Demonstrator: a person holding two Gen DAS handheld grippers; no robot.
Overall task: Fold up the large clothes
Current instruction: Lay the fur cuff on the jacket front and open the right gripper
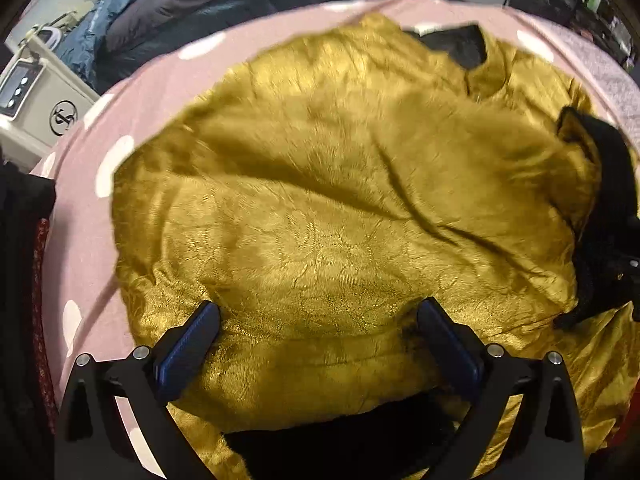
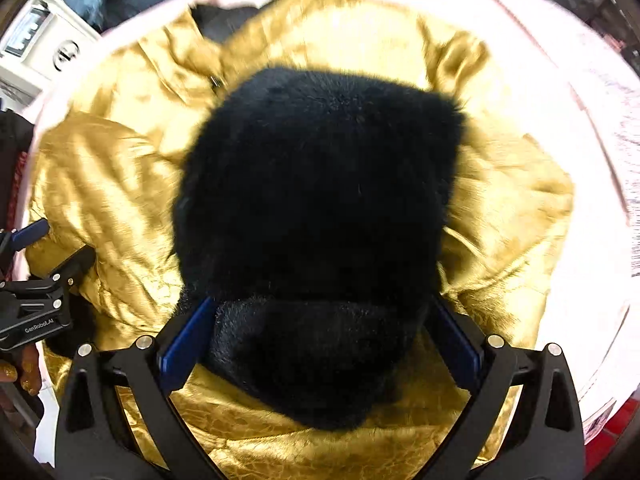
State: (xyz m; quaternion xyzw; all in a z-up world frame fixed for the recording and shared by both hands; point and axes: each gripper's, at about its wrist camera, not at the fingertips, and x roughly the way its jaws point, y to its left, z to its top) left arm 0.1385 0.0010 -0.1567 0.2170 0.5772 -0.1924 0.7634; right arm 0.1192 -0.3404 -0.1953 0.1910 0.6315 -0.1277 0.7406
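A large gold brocade garment (image 1: 320, 200) with a black fur lining lies spread on a pink bed sheet (image 1: 80, 240). My left gripper (image 1: 320, 316) points down over its near edge, open, with only gold cloth under the wide-spread fingers. In the right wrist view a flap of the black fur lining (image 2: 316, 208) is turned up over the gold cloth (image 2: 116, 184). My right gripper (image 2: 320, 312) is open and straddles the near part of the fur. The left gripper (image 2: 56, 246) shows at that view's left edge.
A beige box with buttons (image 1: 44, 108) stands past the sheet at the upper left. Blue and dark padded jackets (image 1: 200, 0) are piled behind the bed. Dark clothes (image 1: 20, 280) hang at the left edge. A hand (image 2: 20, 368) holds the left gripper.
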